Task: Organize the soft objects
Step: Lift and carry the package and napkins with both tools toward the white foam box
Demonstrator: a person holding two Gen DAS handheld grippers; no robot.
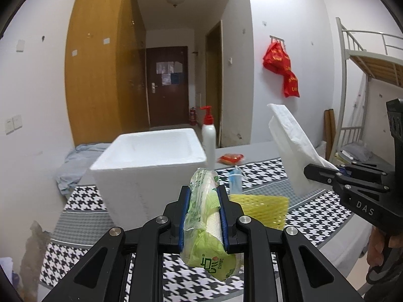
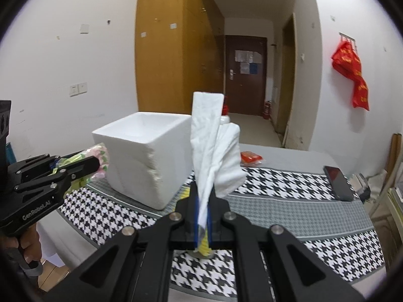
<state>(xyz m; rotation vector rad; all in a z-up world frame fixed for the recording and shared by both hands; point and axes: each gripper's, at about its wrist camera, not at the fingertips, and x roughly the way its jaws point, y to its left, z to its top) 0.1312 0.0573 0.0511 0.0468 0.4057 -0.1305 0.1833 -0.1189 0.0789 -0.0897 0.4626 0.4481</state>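
My left gripper [image 1: 203,193] is shut on a green and white tissue pack [image 1: 205,216], held above the houndstooth cloth, in front of the white foam box [image 1: 151,166]. My right gripper [image 2: 202,201] is shut on a wad of white tissues [image 2: 214,146] that stands upright, to the right of the foam box [image 2: 146,156]. The right gripper [image 1: 325,173] with its tissues [image 1: 292,148] also shows at the right of the left wrist view. The left gripper [image 2: 93,164] and its pack [image 2: 99,156] show at the left of the right wrist view.
A yellow foam net [image 1: 262,209], a small blue-white packet [image 1: 235,180], a red packet [image 1: 230,158] and a white pump bottle [image 1: 209,136] lie on the table behind the grippers. A black phone [image 2: 338,182] lies at the far right. A bunk bed [image 1: 365,63] stands right.
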